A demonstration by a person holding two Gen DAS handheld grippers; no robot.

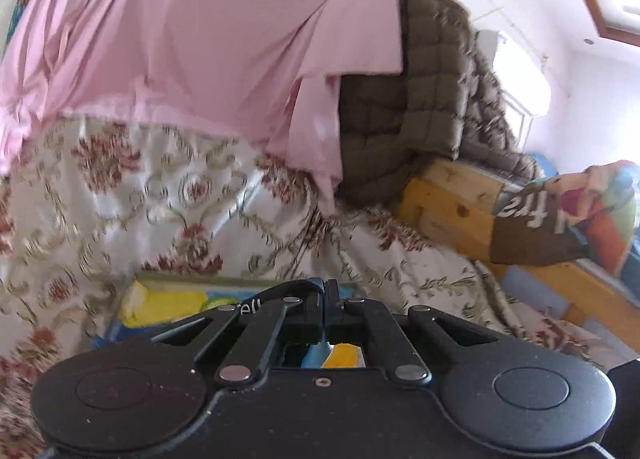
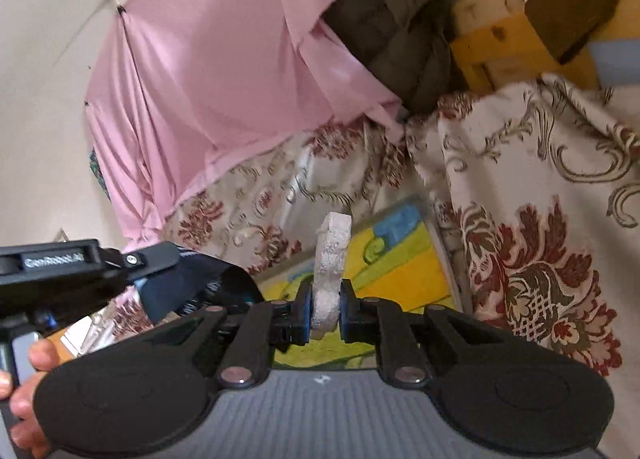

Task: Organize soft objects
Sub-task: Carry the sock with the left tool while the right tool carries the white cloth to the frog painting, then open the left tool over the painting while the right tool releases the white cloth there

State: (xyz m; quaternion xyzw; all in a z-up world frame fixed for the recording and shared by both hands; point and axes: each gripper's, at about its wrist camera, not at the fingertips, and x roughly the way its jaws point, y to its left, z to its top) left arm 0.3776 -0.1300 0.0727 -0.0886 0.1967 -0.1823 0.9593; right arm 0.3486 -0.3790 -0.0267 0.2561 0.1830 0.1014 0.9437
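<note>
A white foam piece [image 2: 330, 259] is clamped upright in the right claw [image 2: 325, 309], above a yellow mat [image 2: 400, 271]. The left claw [image 1: 331, 301] is pressed together, seemingly on a dark strap [image 1: 280, 293]. Behind, a pink cloth [image 1: 192, 31] is draped over a floral cover [image 1: 168, 195].

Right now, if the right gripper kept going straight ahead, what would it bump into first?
Probably the cream bedspread with red flowers, just past the yellow and blue mat. The right gripper holds a white foam piece that would touch first. Depth is unclear.
</note>
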